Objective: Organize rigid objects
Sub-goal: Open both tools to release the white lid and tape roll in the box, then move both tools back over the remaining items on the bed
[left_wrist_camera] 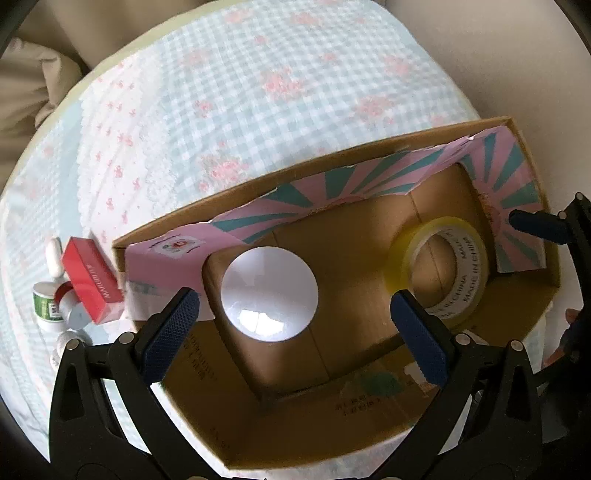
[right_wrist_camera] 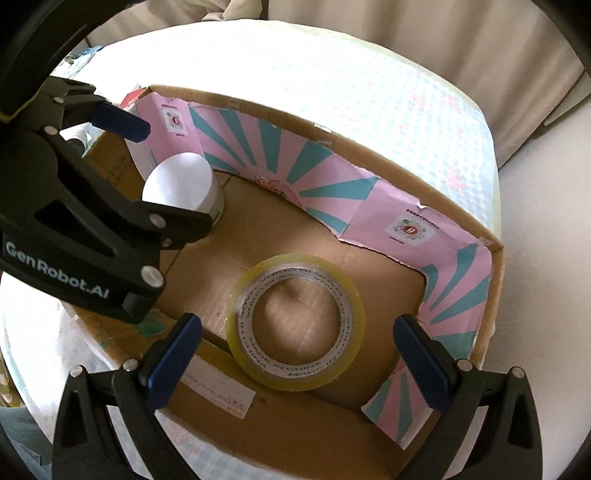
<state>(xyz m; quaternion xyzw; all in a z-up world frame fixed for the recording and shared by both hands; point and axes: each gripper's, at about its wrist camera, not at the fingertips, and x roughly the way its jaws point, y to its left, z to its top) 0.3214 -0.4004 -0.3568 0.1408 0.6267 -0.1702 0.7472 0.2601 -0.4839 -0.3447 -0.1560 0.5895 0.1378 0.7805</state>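
Note:
An open cardboard box with a pink and teal lining stands on the checked bed cover. Inside it a white-lidded jar stands at the left and a roll of clear yellowish tape lies flat at the right. My left gripper is open above the box, its fingers either side of the jar and not touching it. My right gripper is open above the tape roll, holding nothing. The left gripper also shows in the right wrist view.
Outside the box's left wall lie a red carton, a green-labelled white jar, a small silver bottle and a white tube. The checked cover stretches beyond the box. A pale wall and curtain stand behind.

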